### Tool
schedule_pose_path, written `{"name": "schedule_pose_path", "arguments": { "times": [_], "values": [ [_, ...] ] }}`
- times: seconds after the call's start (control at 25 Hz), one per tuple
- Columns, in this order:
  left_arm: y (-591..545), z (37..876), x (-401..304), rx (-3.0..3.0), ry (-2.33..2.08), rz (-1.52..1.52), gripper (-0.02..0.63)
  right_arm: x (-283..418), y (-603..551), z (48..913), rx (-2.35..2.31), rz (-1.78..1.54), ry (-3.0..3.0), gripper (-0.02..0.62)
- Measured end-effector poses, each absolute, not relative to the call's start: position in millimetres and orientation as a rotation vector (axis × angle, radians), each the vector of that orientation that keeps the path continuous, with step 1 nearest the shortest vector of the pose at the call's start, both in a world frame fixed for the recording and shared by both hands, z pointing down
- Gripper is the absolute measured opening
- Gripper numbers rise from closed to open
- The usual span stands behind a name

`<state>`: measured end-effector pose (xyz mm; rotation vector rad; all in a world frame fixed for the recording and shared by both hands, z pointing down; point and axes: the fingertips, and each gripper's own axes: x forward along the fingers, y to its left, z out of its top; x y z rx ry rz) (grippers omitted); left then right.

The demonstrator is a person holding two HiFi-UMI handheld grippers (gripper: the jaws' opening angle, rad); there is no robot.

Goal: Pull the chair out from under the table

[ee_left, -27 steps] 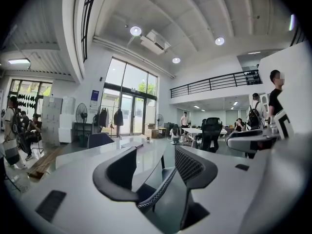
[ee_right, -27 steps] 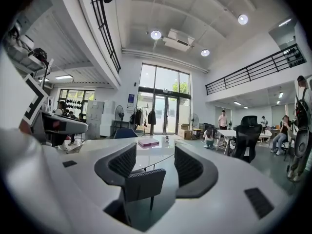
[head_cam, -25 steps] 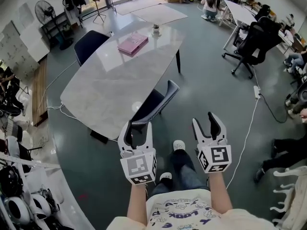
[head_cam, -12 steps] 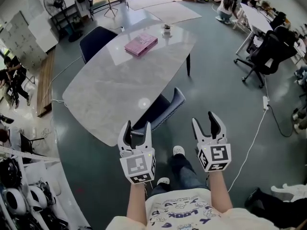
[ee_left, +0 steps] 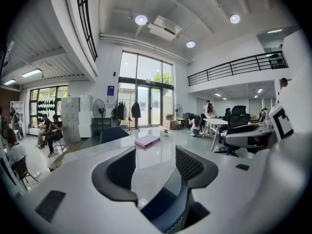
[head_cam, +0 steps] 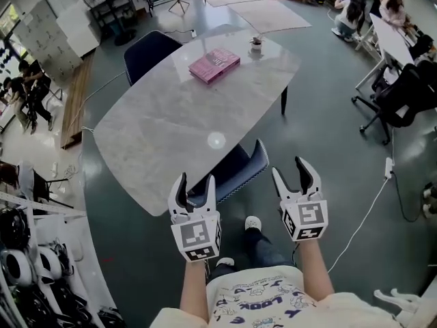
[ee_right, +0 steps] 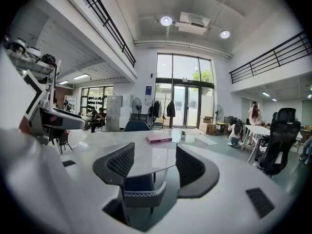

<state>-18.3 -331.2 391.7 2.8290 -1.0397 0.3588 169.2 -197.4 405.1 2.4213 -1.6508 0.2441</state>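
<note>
Navy padded chair with a white-stitched back edge [head_cam: 239,173] sits tucked under the pale grey marble-look oval table [head_cam: 171,115], its seat mostly hidden beneath the top. Your left claw [head_cam: 196,184] hangs released, with nothing gripped. The chair's back lies just ahead of it and slightly to its right. Your right claw [head_cam: 291,175] is opening, also empty, with the chair ahead and to its left, apart from it. None of the pull looks done, as neither claw appears to touch the chair. Reaching in, gripping the back and drawing it towards you all remain.
</note>
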Motion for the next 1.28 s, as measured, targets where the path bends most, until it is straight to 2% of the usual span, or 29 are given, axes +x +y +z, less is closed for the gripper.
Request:
{"name": "schedule_pose_path", "arguments": {
  "times": [0.64,1.28],
  "values": [
    [-351,442,29,2.746,-1.161,0.552,0.278,225,-263,457,2.111,0.321,-1.880,0.293],
    [-337,523,2,2.681,-1.032,0.841,0.316,190,-295,530,1.680,0.391,-2.077,0.311]
  ]
}}
